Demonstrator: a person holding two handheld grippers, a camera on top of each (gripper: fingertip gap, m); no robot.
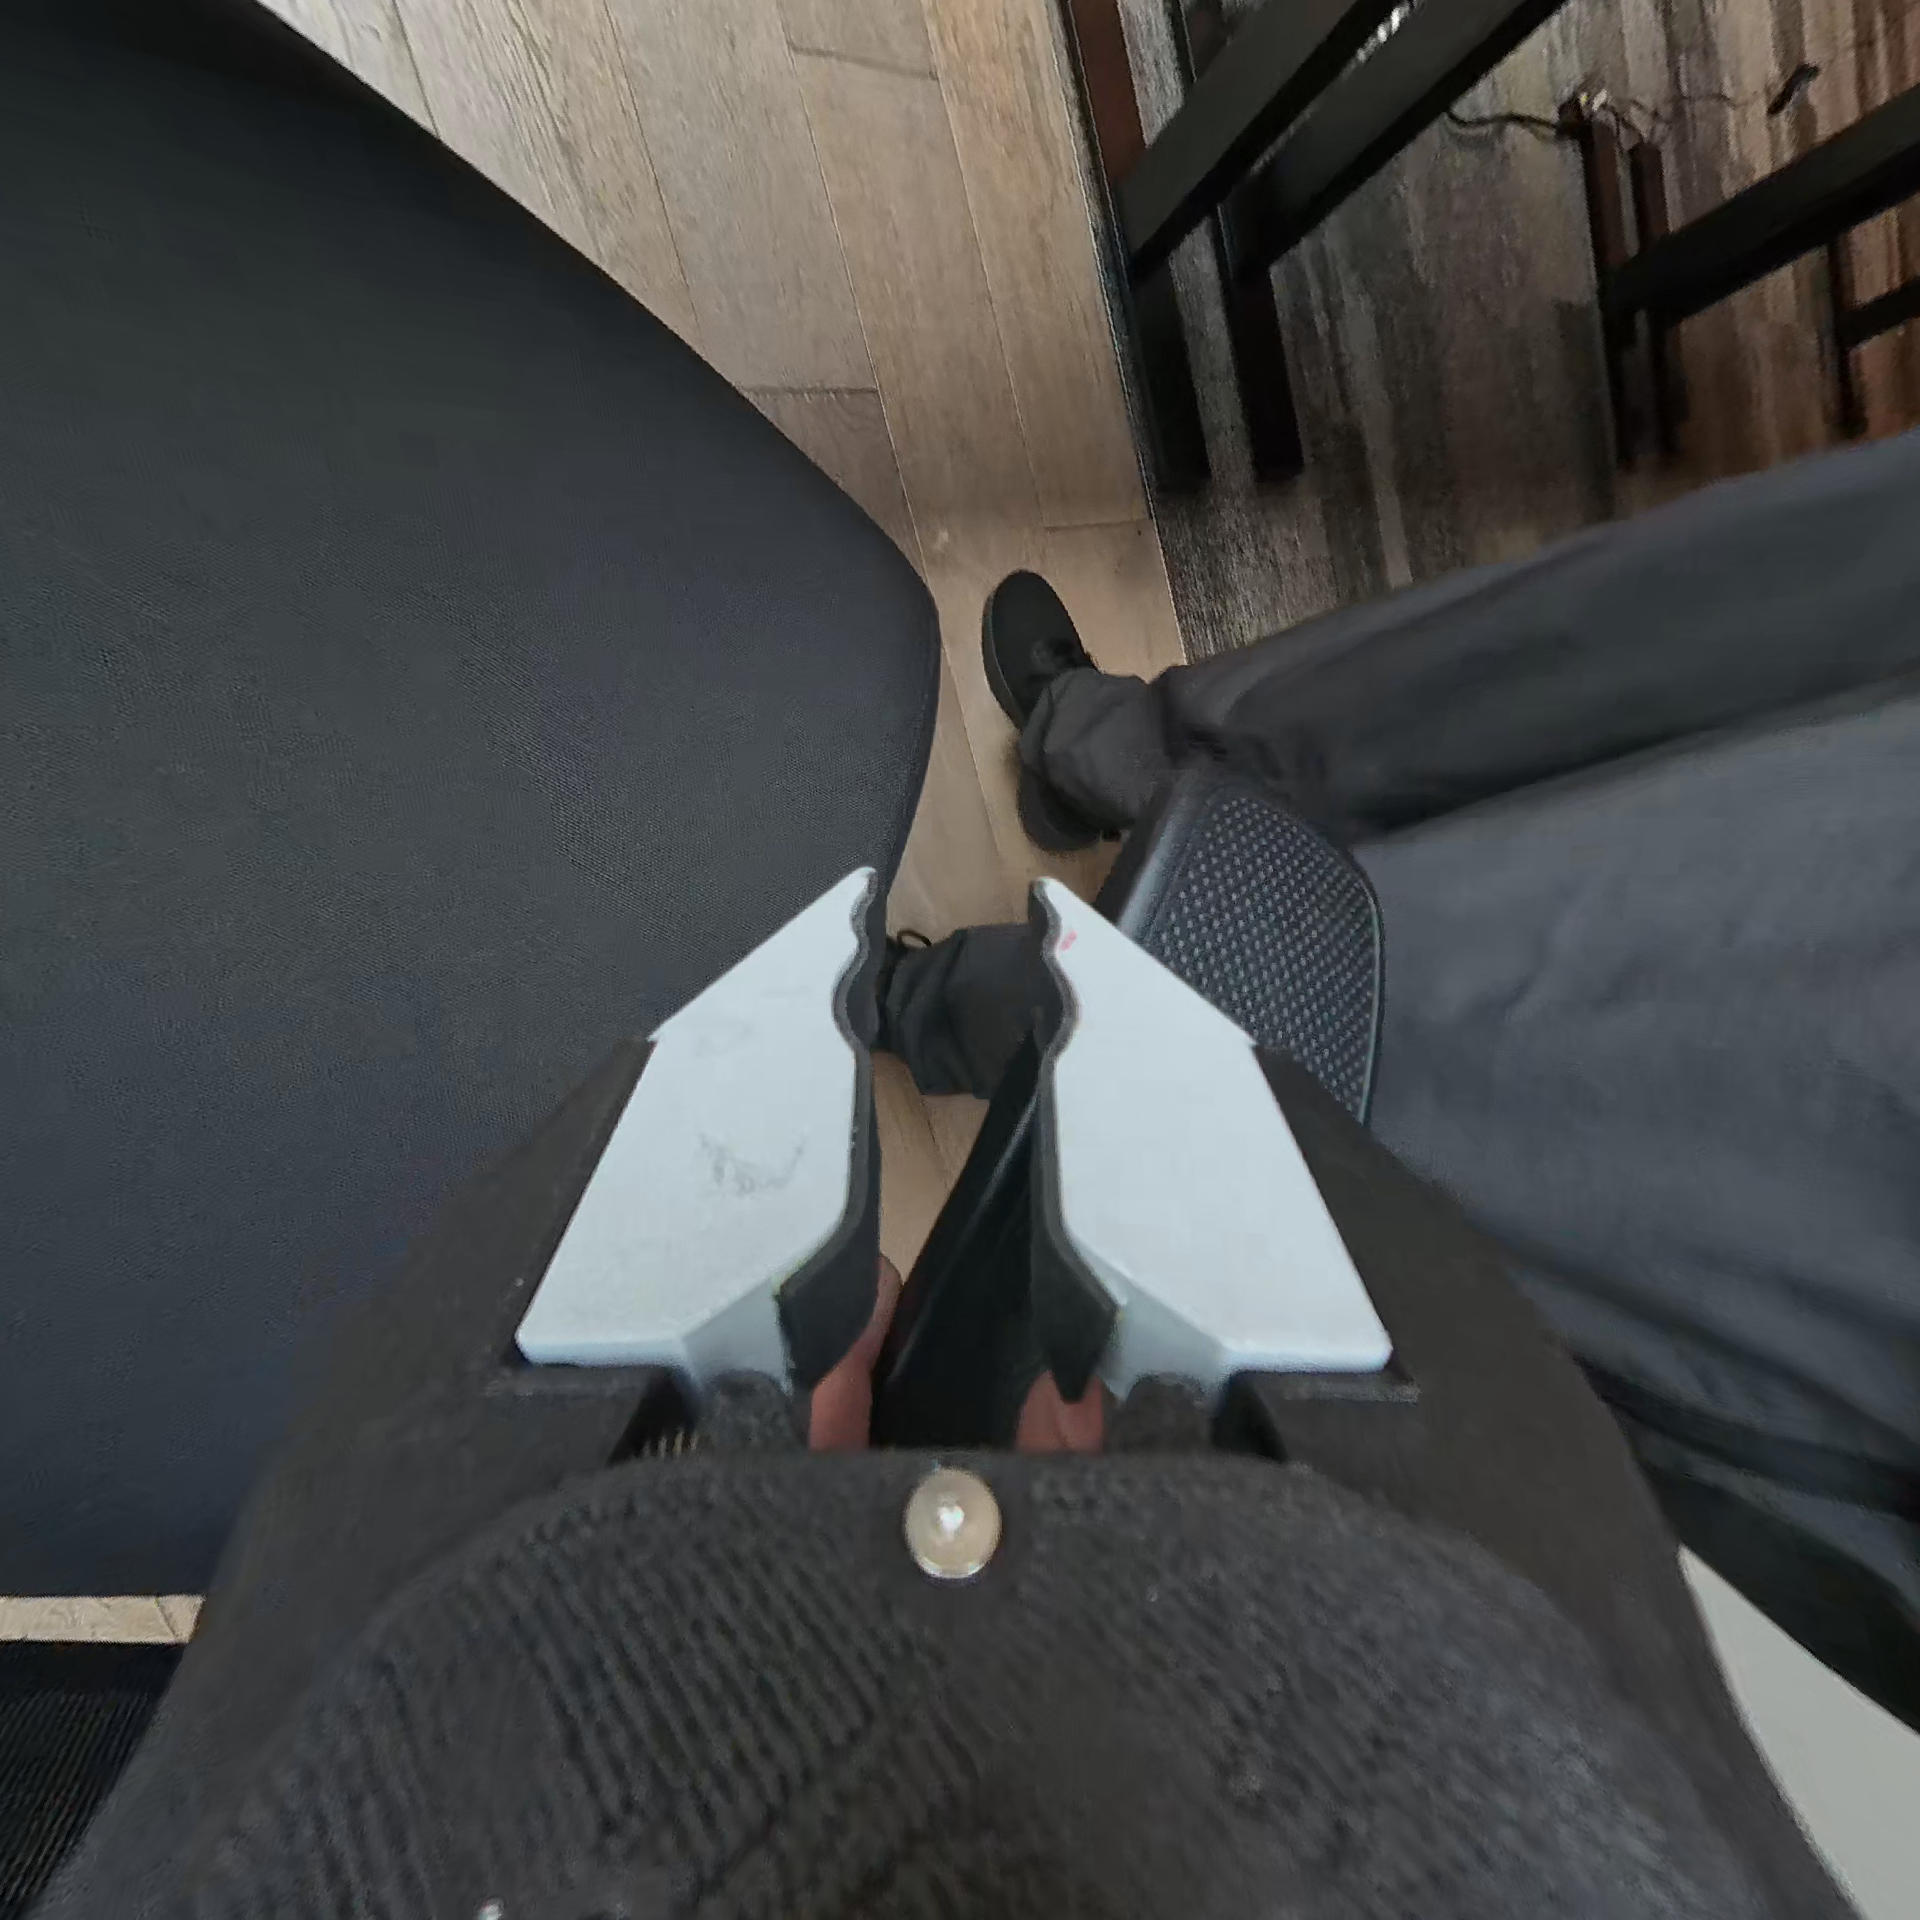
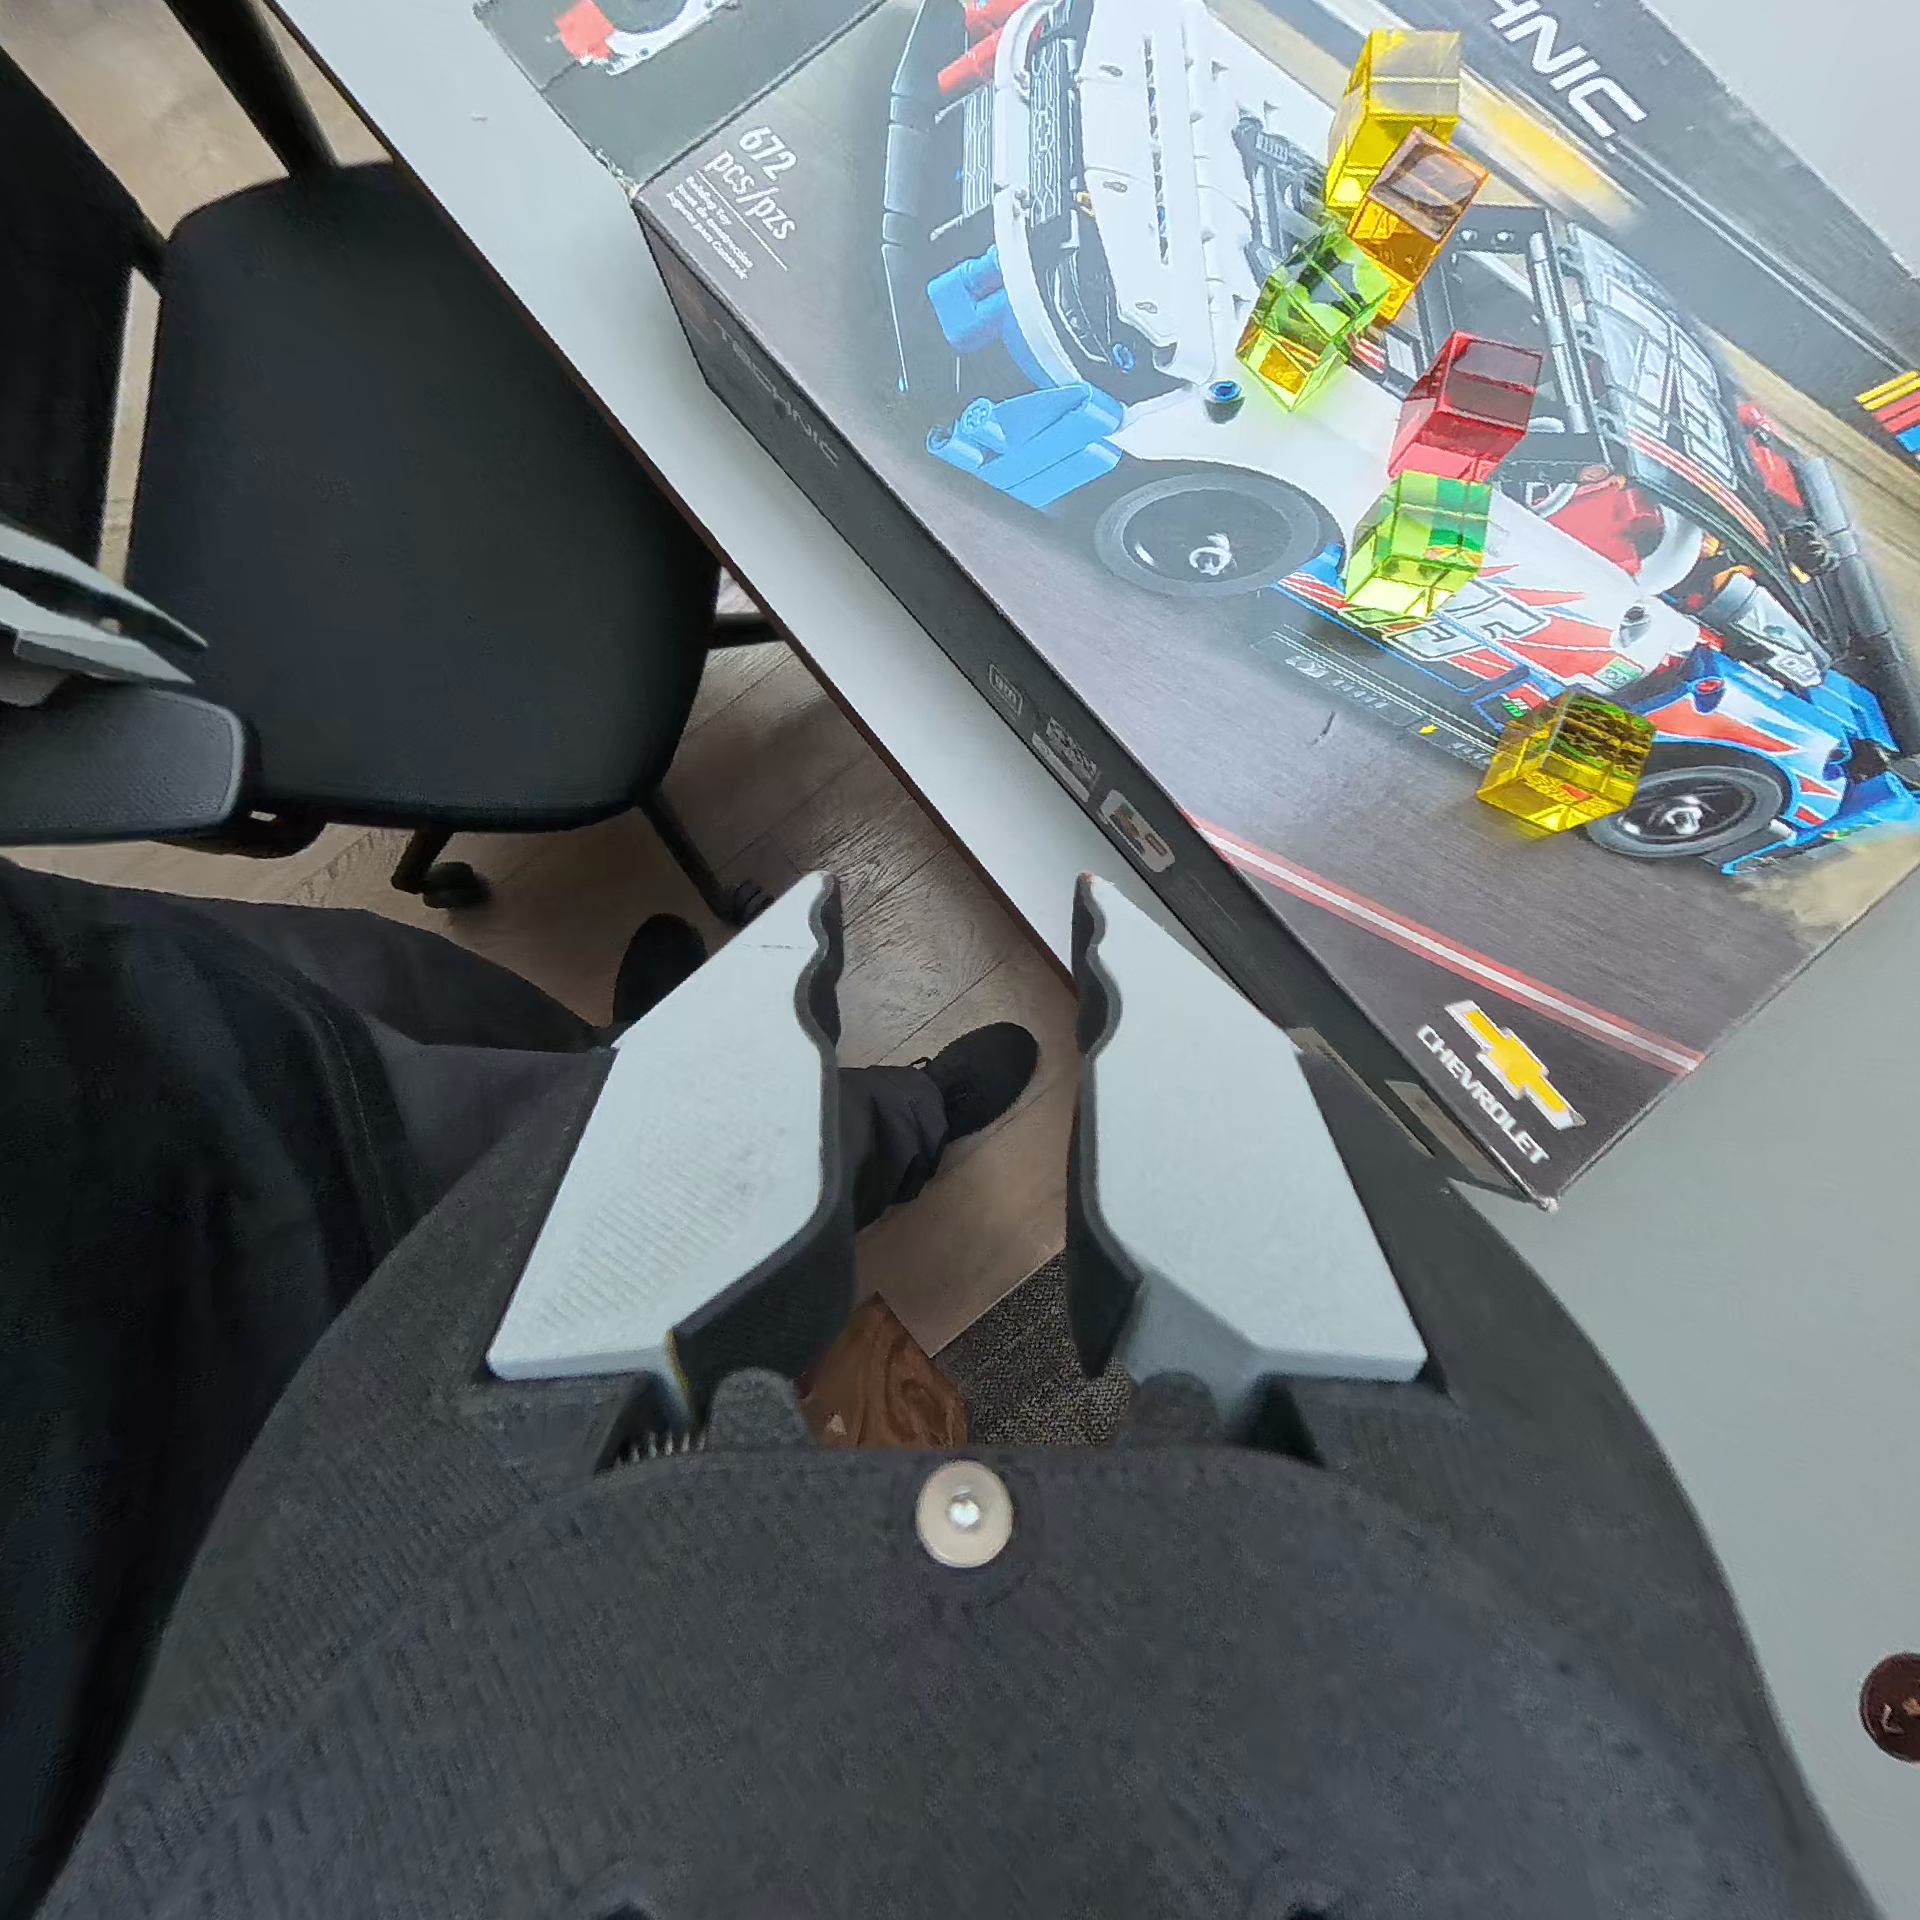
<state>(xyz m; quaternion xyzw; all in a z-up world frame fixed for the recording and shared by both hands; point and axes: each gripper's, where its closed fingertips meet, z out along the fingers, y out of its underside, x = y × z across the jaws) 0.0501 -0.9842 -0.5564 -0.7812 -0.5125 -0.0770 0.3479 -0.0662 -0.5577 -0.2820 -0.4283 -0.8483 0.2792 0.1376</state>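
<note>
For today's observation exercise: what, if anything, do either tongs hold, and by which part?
Nothing is held. The left tongs and the right tongs are both open and empty, hanging over the floor.

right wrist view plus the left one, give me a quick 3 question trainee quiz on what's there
1. True or false: the right gripper holds a cube.
2. How many clear coloured cubes sit on the toy car box? A) four B) six C) eight
3. The left gripper hangs over the floor between a dark chair seat and what?

Key
1. False: it is open and empty, at the edge of the white table.
2. B, among them one red cube.
3. The person's trouser leg.
</note>
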